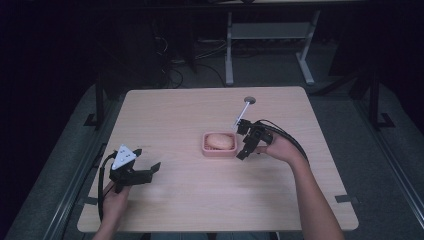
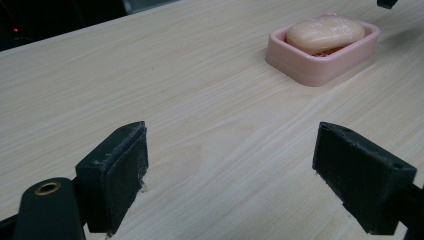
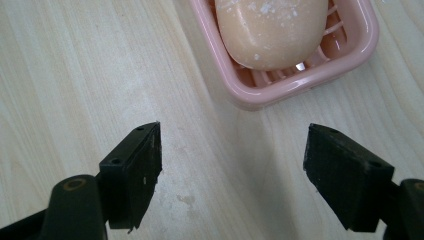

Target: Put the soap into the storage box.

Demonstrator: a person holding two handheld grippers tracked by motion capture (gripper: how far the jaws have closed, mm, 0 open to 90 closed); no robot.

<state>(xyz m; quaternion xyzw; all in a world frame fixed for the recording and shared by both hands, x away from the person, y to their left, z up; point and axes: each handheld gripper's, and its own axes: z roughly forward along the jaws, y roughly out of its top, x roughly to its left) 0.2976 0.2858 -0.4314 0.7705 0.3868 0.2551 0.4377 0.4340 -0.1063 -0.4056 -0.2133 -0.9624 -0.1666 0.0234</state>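
While the bar of soap (image 3: 272,31) lies in the pink soap dish (image 3: 300,82) mid-table, the right gripper (image 3: 232,170) hovers just beside it, jaws spread; the left gripper (image 2: 230,175), also spread wide, sits well apart.

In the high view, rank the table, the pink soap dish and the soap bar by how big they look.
1. Table, by far the largest.
2. Pink soap dish.
3. Soap bar, lying inside the dish, so smaller.

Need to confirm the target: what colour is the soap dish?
Pink, the soap dish shows best in the right gripper view, holding a peach-coloured soap bar.
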